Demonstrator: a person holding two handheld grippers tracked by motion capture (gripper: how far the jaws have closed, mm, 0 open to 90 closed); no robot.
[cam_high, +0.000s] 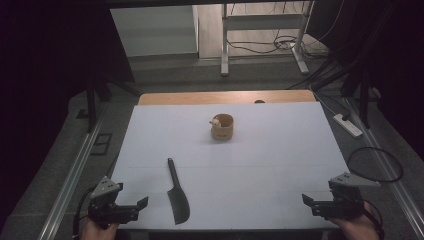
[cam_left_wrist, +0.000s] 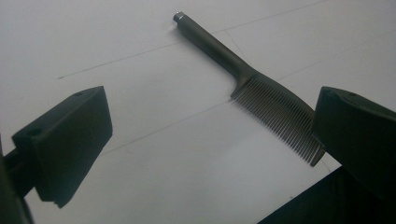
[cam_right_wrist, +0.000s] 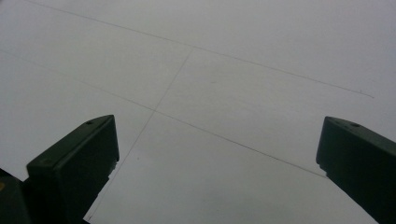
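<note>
A dark comb (cam_high: 176, 194) lies flat on the white table top (cam_high: 260, 165), handle pointing away from me, toothed part near the front edge. In the left gripper view the comb (cam_left_wrist: 252, 81) runs from upper middle to the right jaw, which covers its far end. My left gripper (cam_high: 141, 204) rests at the front left corner, open and holding nothing, just left of the comb. At the front right corner my right gripper (cam_high: 306, 199) is open over bare table. A small tan wooden cup (cam_high: 222, 127) with a pale figure on its rim stands mid-table, farther back.
A wooden strip (cam_high: 227, 97) edges the table's far side. Metal rails (cam_high: 75, 170) run along both sides on the grey floor. A power strip (cam_high: 348, 125) and a looped cable (cam_high: 376, 164) lie to the right. Desk legs (cam_high: 225, 45) stand beyond.
</note>
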